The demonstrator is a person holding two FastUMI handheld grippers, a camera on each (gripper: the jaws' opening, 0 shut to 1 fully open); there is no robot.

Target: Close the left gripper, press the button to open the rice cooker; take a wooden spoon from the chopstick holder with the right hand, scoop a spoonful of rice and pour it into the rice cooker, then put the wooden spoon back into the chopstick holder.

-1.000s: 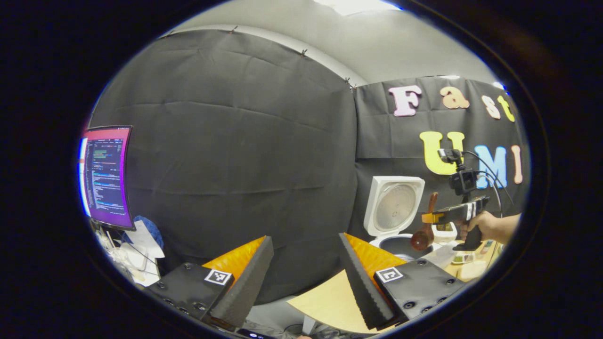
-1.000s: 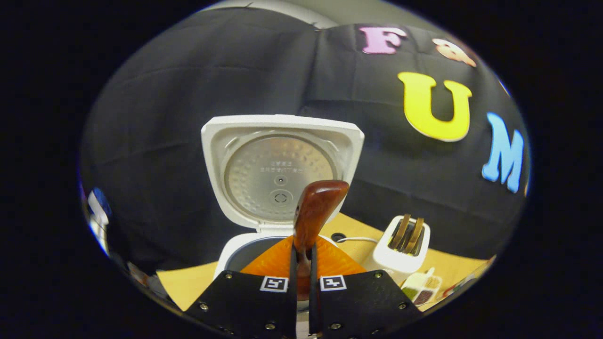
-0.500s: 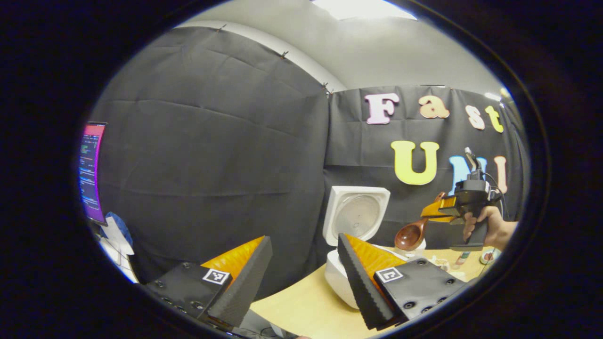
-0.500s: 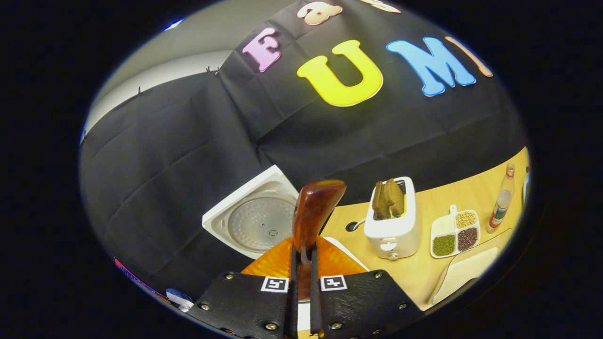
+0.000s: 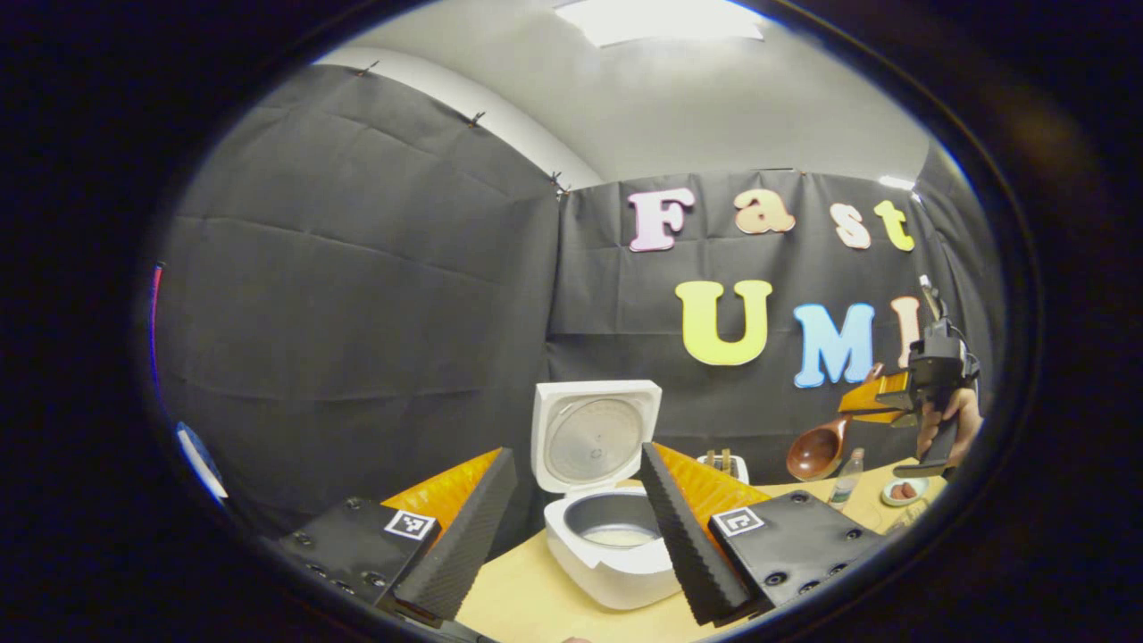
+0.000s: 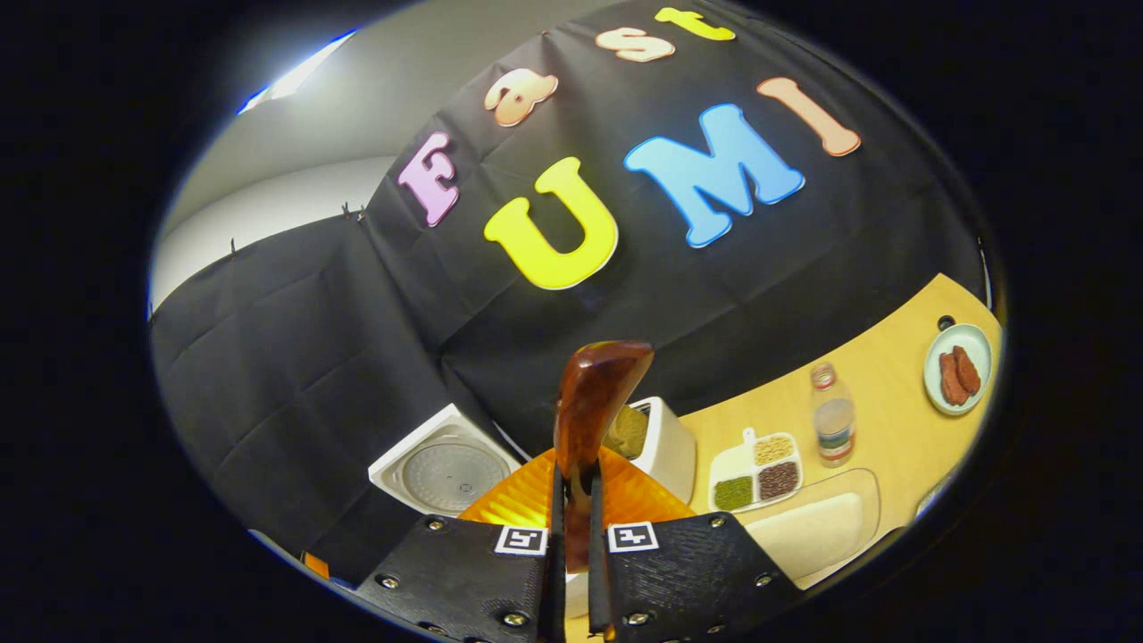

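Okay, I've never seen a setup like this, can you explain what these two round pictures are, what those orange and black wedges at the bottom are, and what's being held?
Each picture comes from a camera riding on a hand-held two-finger gripper. In the left gripper view, the wedges are the left gripper, open, facing a rice cooker with its lid up. To the right, a hand holds the other tool. In the right gripper view, the right gripper is shut on a wooden spoon. The table holds a toaster, a bottle, a divided dish and a plate.
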